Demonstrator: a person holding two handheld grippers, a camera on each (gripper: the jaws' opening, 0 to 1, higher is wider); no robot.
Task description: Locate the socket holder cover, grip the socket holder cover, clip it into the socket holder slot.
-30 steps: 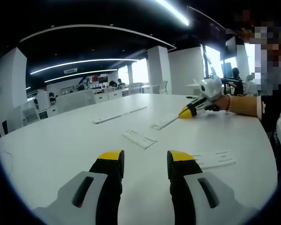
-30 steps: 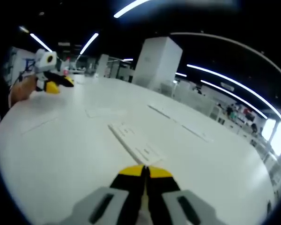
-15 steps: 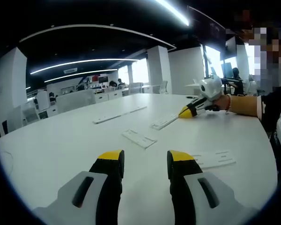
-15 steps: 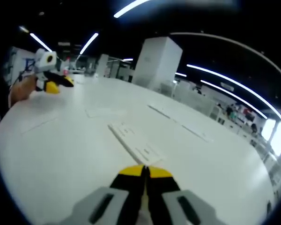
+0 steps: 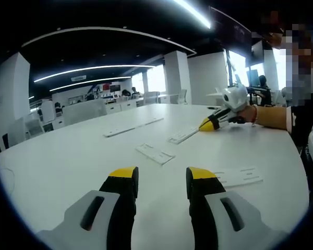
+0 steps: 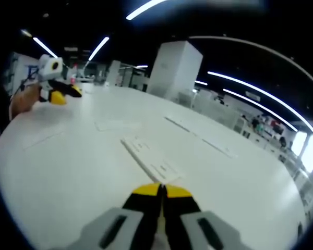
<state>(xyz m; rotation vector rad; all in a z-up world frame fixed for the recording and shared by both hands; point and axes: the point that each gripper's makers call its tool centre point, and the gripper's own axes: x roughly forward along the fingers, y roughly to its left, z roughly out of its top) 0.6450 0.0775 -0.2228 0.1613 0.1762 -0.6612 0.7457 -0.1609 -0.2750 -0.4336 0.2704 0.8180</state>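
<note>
I see the white table (image 5: 57, 161) spread wide under both of my cameras, and nothing on it has shifted since the earlier frames — both views sit exactly as they did a second ago; the flat white pieces lie where they lay. In the left gripper view my left gripper (image 5: 161, 179) hangs low over the tabletop, its yellow-tipped jaws parted with bare table between them; my right gripper (image 5: 207, 124) shows at the far right, tip close to a long white strip (image 5: 182, 136). Nearer me lies a short flat socket holder cover (image 5: 154, 153), well apart from both grippers; another flat plate (image 5: 239, 177) rests just right of my left jaws; two thin strips (image 5: 133, 126) lie farther back. In the right gripper view my right jaws are pressed together on nothing — the long white strip (image 6: 149, 158) lies just ahead of them.
</note>
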